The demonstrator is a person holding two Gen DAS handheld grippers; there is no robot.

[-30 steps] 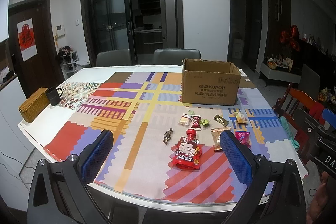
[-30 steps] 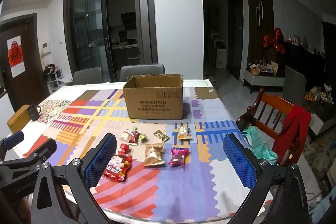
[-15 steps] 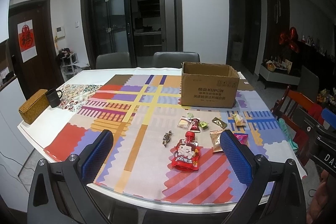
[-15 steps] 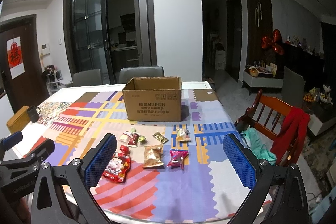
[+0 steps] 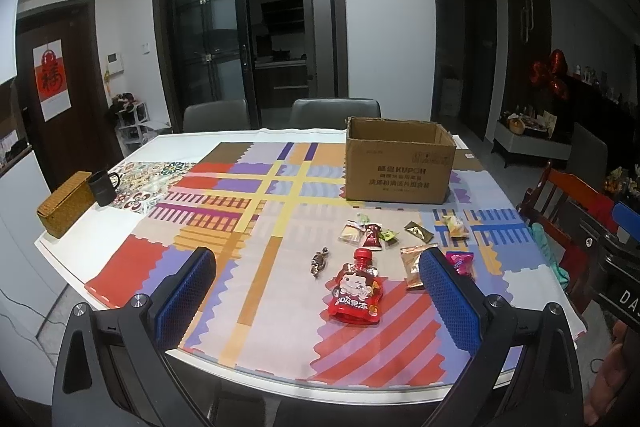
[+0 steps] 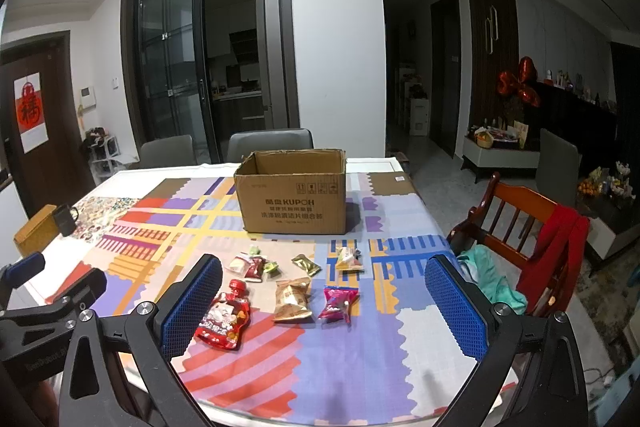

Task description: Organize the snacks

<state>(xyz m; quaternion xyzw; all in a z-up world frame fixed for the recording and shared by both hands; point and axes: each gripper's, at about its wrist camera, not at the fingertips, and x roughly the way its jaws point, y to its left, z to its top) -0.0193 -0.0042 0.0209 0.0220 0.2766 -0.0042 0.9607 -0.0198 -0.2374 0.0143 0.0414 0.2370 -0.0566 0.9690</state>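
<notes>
Two handheld grippers are hovering at the near edge of a tabletop [image 5: 100, 163] covered by a patchwork-coloured mat, both with jaws spread wide and holding nothing. Between the blue-padded fingers of the left gripper [image 5: 320, 301] a red spouted jelly pouch with a cartoon face [image 5: 356, 289] is lying flat, with a small dark twist-wrapped candy [image 5: 319, 261] just to its left. Beyond the pouch, a cluster of small packets [image 5: 367, 235] is sitting, and a tan foil snack bag [image 5: 414, 265] is resting against the inner edge of the right-hand finger in that view.

Seen from the right gripper [image 6: 324, 307], the same tan bag [image 6: 293, 299] and a magenta foil packet [image 6: 338, 303] are lying side by side between its fingers, while the red pouch [image 6: 224, 319] is sitting close to the left finger. Farther ahead, a gold sachet [image 6: 306, 264] and a yellow clear-wrapped sweet packet [image 6: 348, 259] are lying apart from the rest.

An open brown cardboard box [image 6: 294, 197] is standing upright well beyond all the snacks. Far off to the left, a black mug [image 5: 103, 188] is sitting just beside a woven wicker box [image 5: 64, 209].
</notes>
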